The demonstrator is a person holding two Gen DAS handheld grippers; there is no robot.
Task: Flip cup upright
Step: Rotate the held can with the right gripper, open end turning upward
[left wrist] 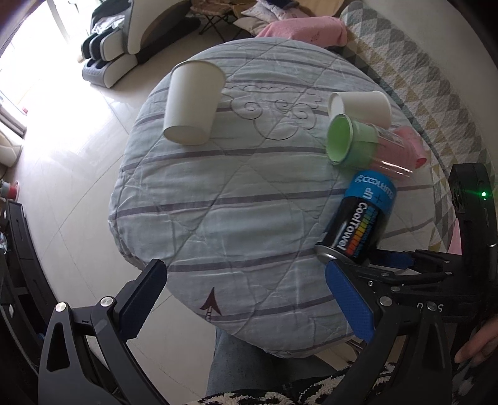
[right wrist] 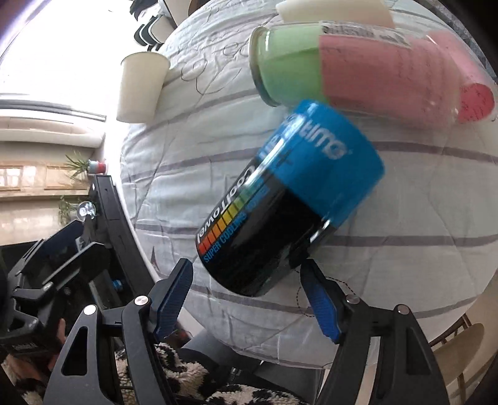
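A black and blue "CoolTowel" cup [right wrist: 289,199] is tilted above the quilted round table [right wrist: 404,249], blue end away from me. My right gripper [right wrist: 249,289] has its fingers on either side of the cup's black end and holds it; it also shows in the left wrist view [left wrist: 367,218]. My left gripper [left wrist: 246,299] is open and empty at the table's near edge. A white paper cup [left wrist: 193,102] stands at the far left. A clear cup with green and pink cups inside [left wrist: 370,143] lies on its side beside a lying white cup [left wrist: 361,106].
The table's quilt [left wrist: 236,199] is pale blue with purple stripes. A patterned rug [left wrist: 420,93] and pink cloth [left wrist: 305,28] lie beyond the table. A massage chair [left wrist: 115,46] stands far left on the tiled floor. A fuzzy black-and-white fabric [right wrist: 193,383] is below the grippers.
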